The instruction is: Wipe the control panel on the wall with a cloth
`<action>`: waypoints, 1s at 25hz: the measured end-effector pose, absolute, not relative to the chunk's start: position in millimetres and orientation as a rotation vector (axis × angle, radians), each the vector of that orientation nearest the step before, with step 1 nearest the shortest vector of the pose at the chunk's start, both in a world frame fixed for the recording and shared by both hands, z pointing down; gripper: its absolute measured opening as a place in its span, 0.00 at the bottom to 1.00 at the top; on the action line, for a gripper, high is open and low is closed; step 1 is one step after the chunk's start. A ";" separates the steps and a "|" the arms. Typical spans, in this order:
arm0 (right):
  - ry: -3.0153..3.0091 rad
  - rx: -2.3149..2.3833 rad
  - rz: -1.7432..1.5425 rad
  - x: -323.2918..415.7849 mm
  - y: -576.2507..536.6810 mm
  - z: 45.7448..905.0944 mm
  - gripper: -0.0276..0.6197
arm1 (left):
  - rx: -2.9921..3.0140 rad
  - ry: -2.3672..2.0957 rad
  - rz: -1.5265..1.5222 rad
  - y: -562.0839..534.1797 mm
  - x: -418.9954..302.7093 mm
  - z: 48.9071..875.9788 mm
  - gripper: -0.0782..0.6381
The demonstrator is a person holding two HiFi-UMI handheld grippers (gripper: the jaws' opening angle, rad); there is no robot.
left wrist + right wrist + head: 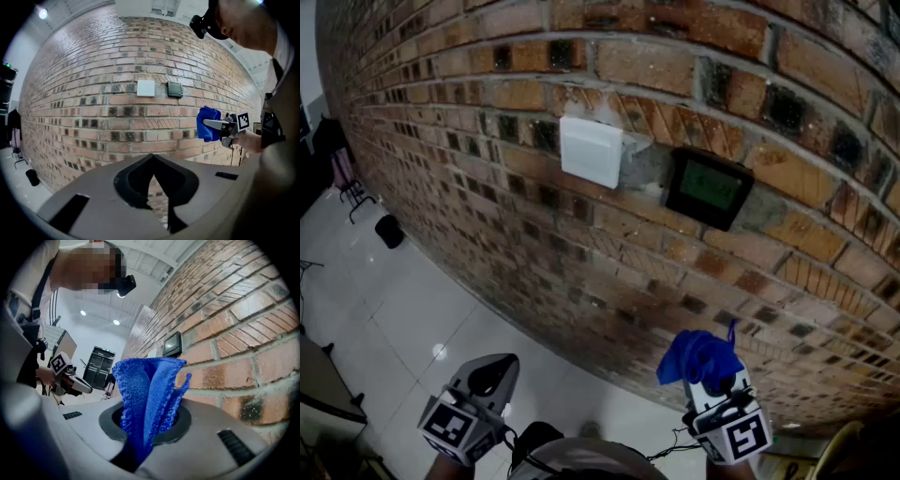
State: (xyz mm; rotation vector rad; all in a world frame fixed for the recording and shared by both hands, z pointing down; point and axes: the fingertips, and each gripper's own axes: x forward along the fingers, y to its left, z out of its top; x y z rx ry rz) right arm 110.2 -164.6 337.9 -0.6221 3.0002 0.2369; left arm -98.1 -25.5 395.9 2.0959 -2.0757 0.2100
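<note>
The dark control panel (708, 187) (175, 89) (172, 344) sits in the brick wall (534, 234), just right of a white cover plate (591, 150) (146, 87). My right gripper (712, 377) (150, 427) (220, 125) is shut on a bunched blue cloth (698, 354) (147, 390) (207, 123). It is held low, below the panel and a short way off the wall. My left gripper (492, 375) (152, 161) (88, 389) is further left and lower, its jaws together with nothing between them.
A pale tiled floor (422, 309) runs along the foot of the wall. A small dark object (389, 231) and a black stand (352, 192) are at the far left. A dark cabinet (98, 366) stands in the background. The person's hand (251, 140) holds the right gripper.
</note>
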 end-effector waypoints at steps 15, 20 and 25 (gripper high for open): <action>2.725 -1.188 0.630 29.5 -205.4 215.0 0.18 | 2.515 -1.650 0.241 -121.7 -181.3 387.5 0.11; 2.663 -1.296 0.710 -9.8 -214.2 174.6 0.18 | 2.575 -1.517 0.247 -117.6 -192.9 394.2 0.11; 2.648 -1.409 0.777 -31.1 -228.0 155.3 0.18 | 2.653 -1.370 0.299 -109.3 -196.1 404.5 0.11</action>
